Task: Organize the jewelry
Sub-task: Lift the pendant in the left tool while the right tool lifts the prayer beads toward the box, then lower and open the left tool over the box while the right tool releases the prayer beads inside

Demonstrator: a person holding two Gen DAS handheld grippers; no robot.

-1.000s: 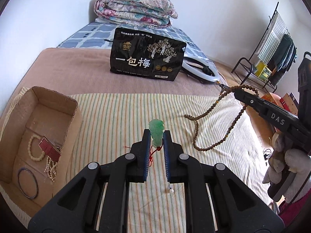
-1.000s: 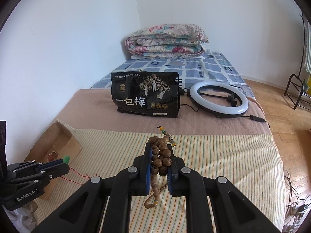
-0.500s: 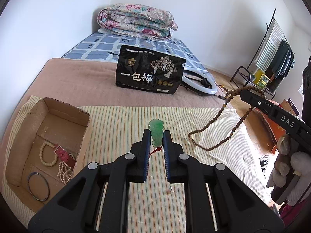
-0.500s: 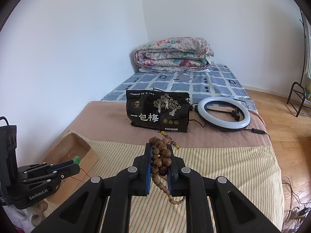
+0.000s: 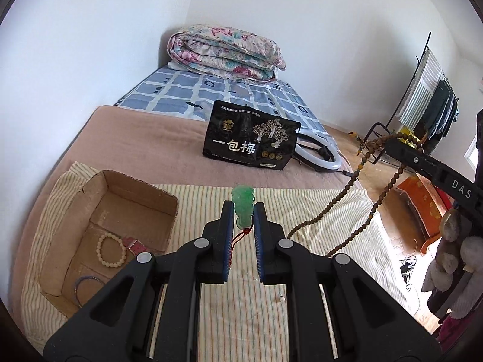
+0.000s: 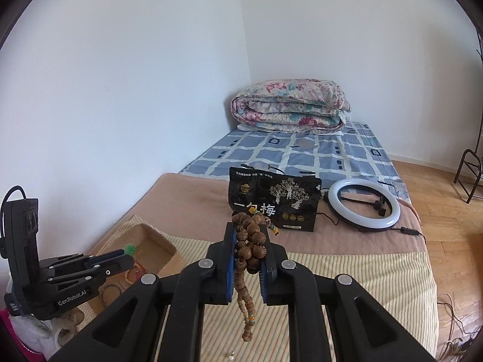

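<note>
Upright, jade pendant [image 5: 243, 208] in left gripper [image 5: 243, 214], tip forward.

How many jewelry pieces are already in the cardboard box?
3 visible in the cardboard box: cream bead bracelet, red strap beside it, dark bangle nearest. The left tool's body may hide more.

Bright, even daylight; sharp pictures, strong fisheye bending, dark corners.
</note>
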